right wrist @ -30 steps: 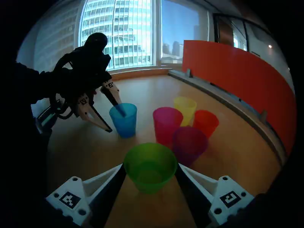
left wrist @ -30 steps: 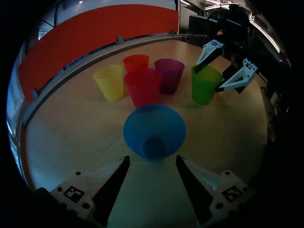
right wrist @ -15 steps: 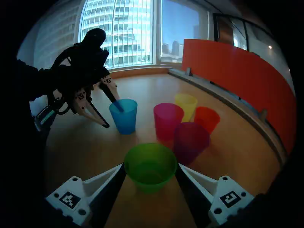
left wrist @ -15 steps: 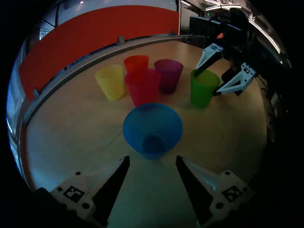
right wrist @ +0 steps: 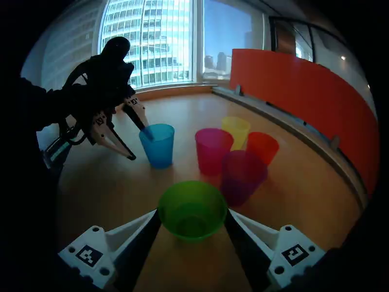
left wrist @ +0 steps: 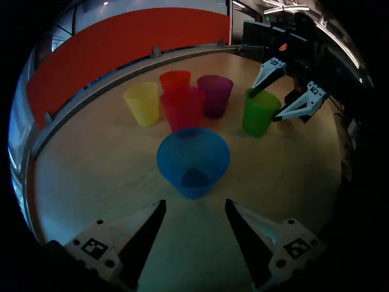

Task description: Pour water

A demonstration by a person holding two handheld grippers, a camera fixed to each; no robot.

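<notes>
Since the earlier frame the blue cup (left wrist: 193,160) has shrunk a little and risen in the left gripper view, which suggests that the left gripper (left wrist: 195,201) has backed slightly away from it. The green cup (left wrist: 260,112) has kept its place between the fingers of the right gripper (right wrist: 192,211).

Wooden table (left wrist: 87,165): carries all six cups, with an orange partition (left wrist: 121,44) along its far edge.

Background cluster: yellow cup (left wrist: 142,103), pink cup (left wrist: 184,109), orange cup (left wrist: 175,79) and purple cup (left wrist: 215,95), all upright and close together.

Blue cup: upright, mouth up, directly ahead of the left gripper on its centre line. It stands just beyond the fingertips, not between them. The left jaws are spread wide and hold nothing.

Green cup: upright, long axis vertical, set between the tips of the right gripper with one finger at each side of its wall. Whether the fingers press or merely flank it cannot be told. The contents of either cup cannot be made out.

Key relation: the green cup is already within the right jaws. From there the blue cup lies ahead and to the left, well apart, with bare table between. A pour would probably require carrying the green cup leftward, clear of the pink cup, and tipping its rim toward the blue one.
</notes>
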